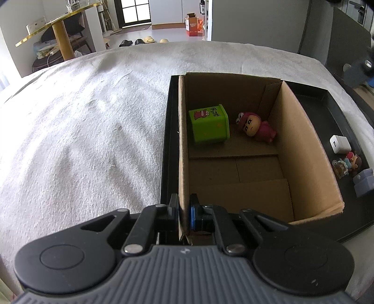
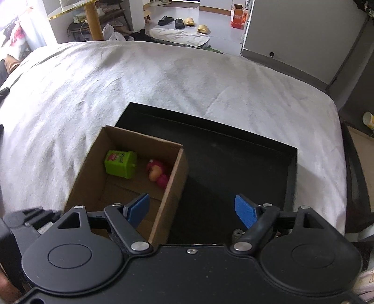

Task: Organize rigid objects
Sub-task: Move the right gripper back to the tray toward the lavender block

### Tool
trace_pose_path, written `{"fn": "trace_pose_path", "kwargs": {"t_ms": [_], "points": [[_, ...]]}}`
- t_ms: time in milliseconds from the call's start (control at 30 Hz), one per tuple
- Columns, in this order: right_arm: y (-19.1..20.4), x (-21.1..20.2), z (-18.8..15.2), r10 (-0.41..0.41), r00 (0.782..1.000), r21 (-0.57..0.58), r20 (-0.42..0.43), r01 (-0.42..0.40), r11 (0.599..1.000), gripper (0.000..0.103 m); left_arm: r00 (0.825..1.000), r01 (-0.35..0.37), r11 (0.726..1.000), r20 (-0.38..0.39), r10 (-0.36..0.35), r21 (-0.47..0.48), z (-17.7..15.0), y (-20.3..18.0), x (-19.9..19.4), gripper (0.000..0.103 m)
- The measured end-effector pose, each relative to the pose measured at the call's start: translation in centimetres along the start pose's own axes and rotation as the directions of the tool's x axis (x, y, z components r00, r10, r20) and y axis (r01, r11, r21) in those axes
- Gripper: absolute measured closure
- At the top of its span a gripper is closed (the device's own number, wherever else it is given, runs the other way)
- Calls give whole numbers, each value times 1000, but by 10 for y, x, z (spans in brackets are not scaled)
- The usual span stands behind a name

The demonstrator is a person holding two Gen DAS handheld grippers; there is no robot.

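An open cardboard box (image 1: 301, 149) stands in a black tray (image 1: 327, 98) on a white-covered bed. Inside it lie a green cube tin (image 1: 209, 126) and a pink-hooded figurine (image 1: 254, 126). My left gripper (image 1: 183, 210) is shut on the box's near-left wall. Beside the box in the tray sit a white charger (image 1: 340, 143), a small doll figurine (image 1: 347, 163) and a grey block (image 1: 364, 182). My right gripper (image 2: 194, 210) is open and empty above the box's right wall (image 2: 173, 184) and the tray floor (image 2: 233, 163). The tin (image 2: 120, 163) and figurine (image 2: 157, 173) show there too.
The white bed cover (image 1: 81, 128) spreads left and beyond the tray. A gold-legged table (image 1: 58, 30), slippers (image 2: 182, 22) and an orange carton (image 1: 192, 24) are on the floor beyond. A grey cabinet (image 2: 303, 35) stands at the right.
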State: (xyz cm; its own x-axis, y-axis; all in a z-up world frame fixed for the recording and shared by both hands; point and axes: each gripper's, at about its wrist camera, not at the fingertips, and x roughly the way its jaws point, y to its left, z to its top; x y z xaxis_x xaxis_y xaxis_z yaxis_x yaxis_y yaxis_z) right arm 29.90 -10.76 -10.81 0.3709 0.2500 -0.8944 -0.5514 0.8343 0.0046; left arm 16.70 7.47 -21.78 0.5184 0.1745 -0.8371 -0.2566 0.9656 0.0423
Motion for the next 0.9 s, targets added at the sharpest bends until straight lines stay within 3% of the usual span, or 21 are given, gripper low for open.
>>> {"fn": "trace_pose_path", "kwargs": {"t_ms": [267, 900], "points": [[-39, 2, -29, -23, 1000, 72, -9, 24, 997, 24, 1000, -2, 1000, -1, 2, -8, 0, 0, 0, 95], [-113, 44, -101, -65, 988, 249, -141, 99, 964, 28, 1000, -22, 1000, 1, 22, 2, 0, -5, -3, 95]]}}
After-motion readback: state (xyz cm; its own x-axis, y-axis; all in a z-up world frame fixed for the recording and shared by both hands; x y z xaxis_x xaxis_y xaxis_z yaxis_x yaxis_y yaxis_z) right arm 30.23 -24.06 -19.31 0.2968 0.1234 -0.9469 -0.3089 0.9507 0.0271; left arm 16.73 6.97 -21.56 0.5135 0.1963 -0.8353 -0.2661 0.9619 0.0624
